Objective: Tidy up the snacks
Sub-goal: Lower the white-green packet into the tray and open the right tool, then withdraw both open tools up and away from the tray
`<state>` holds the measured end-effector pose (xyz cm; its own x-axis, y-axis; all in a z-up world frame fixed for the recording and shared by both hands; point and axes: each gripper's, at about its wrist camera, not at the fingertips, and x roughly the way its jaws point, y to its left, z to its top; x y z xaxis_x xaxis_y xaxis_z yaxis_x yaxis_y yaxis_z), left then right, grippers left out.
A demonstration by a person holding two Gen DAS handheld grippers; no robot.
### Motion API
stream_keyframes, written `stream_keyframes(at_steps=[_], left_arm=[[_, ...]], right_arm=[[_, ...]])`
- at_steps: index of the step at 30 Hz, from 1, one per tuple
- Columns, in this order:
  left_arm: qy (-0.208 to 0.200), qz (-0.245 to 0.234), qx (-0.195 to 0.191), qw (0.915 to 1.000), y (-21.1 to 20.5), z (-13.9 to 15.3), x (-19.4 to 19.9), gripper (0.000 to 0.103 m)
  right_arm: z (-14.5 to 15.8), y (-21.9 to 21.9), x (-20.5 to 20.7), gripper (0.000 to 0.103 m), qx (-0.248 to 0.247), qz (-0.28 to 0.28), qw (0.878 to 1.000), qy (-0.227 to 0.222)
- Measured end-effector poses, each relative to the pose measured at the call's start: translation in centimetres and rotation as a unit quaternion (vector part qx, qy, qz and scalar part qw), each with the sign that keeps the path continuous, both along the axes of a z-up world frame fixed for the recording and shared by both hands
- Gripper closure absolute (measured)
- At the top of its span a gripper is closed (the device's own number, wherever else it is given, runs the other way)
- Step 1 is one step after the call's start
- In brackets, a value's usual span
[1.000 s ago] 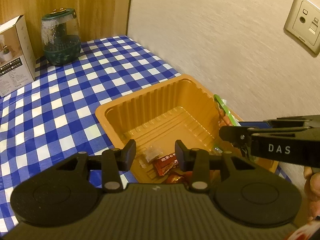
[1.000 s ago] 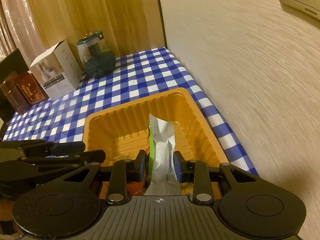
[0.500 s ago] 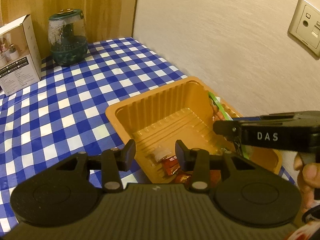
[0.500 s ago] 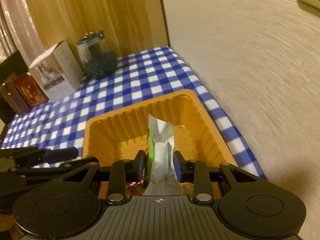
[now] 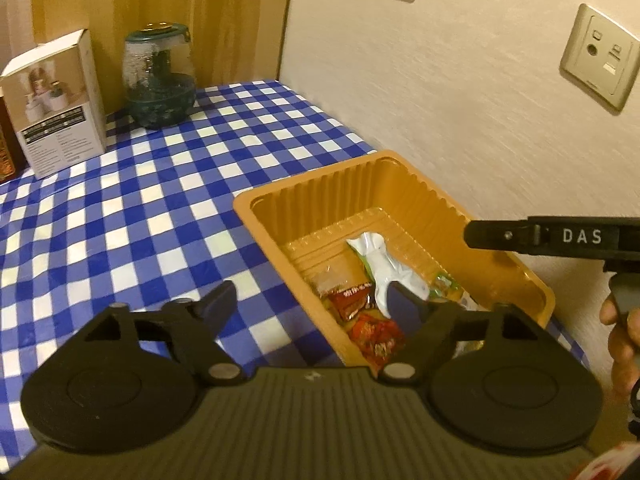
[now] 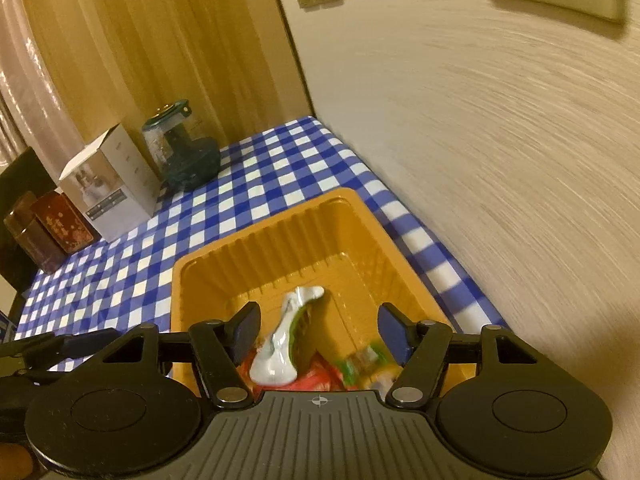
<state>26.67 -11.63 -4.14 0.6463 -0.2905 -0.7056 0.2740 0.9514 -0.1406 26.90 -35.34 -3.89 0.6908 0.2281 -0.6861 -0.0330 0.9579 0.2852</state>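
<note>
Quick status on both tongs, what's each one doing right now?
Left tongs: open, just widened, holding nothing.
Right tongs: open, just widened; white snack packet lies loose in the orange tray.

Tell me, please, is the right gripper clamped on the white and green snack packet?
No, the right gripper has just opened and the white and green snack packet lies loose in the orange tray.

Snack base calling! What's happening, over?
Both grippers, left and right, just opened, empty. White packet lies loose in orange tray with other snacks. Nothing blocking.

hidden: tray (image 6: 276,248) near end under claw body | blurred: wall (image 6: 500,160)
</note>
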Motion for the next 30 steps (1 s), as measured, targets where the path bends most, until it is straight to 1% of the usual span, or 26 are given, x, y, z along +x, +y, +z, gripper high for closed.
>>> stream_keyframes(at_steps=[3,6,10,17,20,23,26,30], left_arm=[[-0.004,0.008,0.0,1.0,0.3,0.6,-1.7,0.01],[-0.009,0.014,-0.001,0.9999,0.7,1.3,-3.5,0.005],[-0.012,0.027,-0.005,0.9995,1.1,2.3,-6.0,0.0],[-0.019,0.055,-0.011,0.9983,1.8,4.4,-11.0,0.0],[-0.021,0.078,-0.012,0.9966,2.3,5.2,-13.3,0.0],[-0.016,0.096,-0.005,0.9953,2.8,5.9,-15.4,0.0],[-0.011,0.107,-0.007,0.9941,3.3,6.6,-17.3,0.0],[-0.021,0.117,-0.002,0.9929,3.8,7.9,-20.1,0.0]], right_arm=[[0.5,0.0,-1.7,0.033,0.004,-0.001,1.0,0.001],[1.1,0.0,-3.7,0.029,0.005,-0.008,1.0,0.006],[2.2,-0.1,-6.5,0.027,0.01,-0.016,1.0,0.006],[4.2,0.8,-11.6,0.024,0.002,-0.011,1.0,-0.001],[5.1,1.4,-13.6,0.024,0.005,-0.009,1.0,-0.007],[5.9,2.2,-15.6,0.024,0.004,-0.004,1.0,-0.012],[6.6,2.9,-17.7,0.023,0.0,0.003,1.0,-0.018],[7.0,3.4,-20.3,0.023,-0.003,0.01,1.0,-0.022]])
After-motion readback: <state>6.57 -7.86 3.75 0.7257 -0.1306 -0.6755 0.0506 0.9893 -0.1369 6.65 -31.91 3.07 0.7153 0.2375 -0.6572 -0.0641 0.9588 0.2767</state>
